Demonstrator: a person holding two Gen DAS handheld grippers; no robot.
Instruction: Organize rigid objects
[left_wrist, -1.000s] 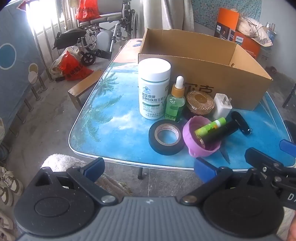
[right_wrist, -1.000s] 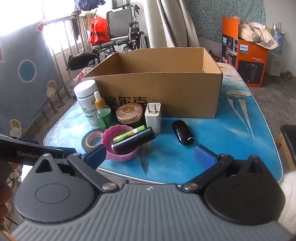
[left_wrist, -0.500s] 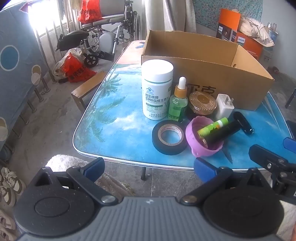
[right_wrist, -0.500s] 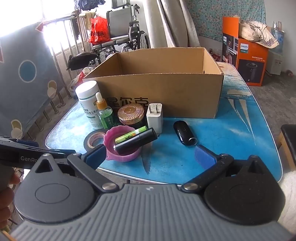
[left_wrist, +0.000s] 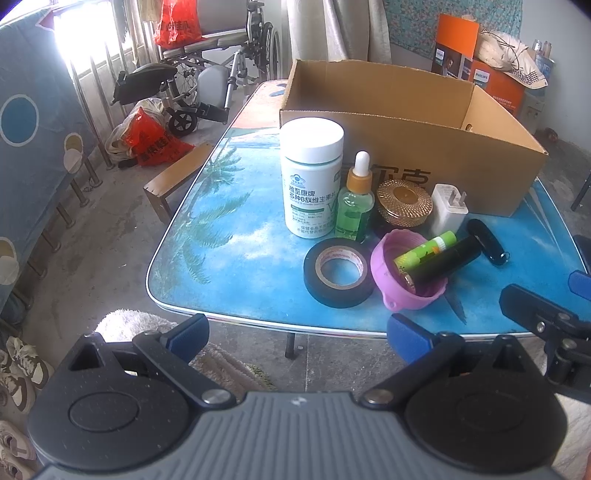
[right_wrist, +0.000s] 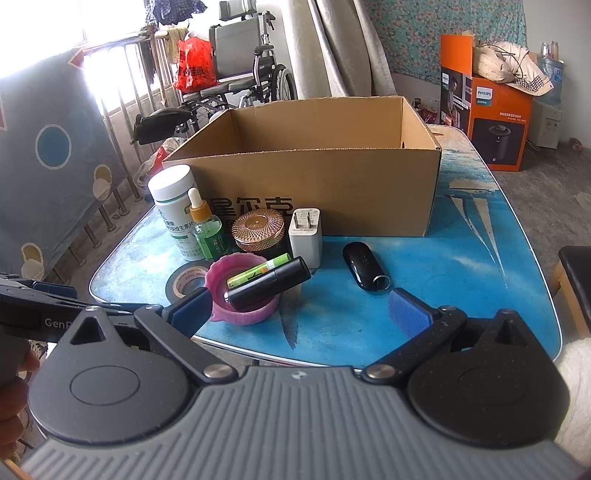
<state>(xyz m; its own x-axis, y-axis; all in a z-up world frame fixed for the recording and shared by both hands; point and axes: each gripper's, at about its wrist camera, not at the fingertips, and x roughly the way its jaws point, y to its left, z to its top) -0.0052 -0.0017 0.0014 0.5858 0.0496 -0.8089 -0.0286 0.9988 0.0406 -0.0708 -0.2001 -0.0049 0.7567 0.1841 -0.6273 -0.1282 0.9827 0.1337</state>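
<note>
Evidently nothing has been sorted yet: the open brown cardboard box (right_wrist: 306, 177) stands at the back of the blue palm-printed counter (left_wrist: 236, 273), and from these views I cannot tell whether anything lies in it. The small items are crowded in front of its near wall, probably set out within easy reach. A white-capped supplement bottle (left_wrist: 311, 181) stands upright with a green glass dropper bottle (left_wrist: 355, 201) just beside it; next come a gold woven-pattern round tin (left_wrist: 404, 202) and a white plug charger (left_wrist: 448, 211). Nearer the edge lie a black roll of electrical tape (left_wrist: 339, 272) and a pink plastic bowl (right_wrist: 242, 291) holding a green tube (right_wrist: 258, 272) and a black cylinder (right_wrist: 269, 283), both propped over its rim. A glossy black oval fob (right_wrist: 364, 266) lies apart on the right.

Both tools hover off the counter's near edge, aimed at the cluster. The left gripper (left_wrist: 297, 334) has its jaws wide and empty; the right gripper (right_wrist: 301, 308) likewise, facing the bowl and fob.
</note>
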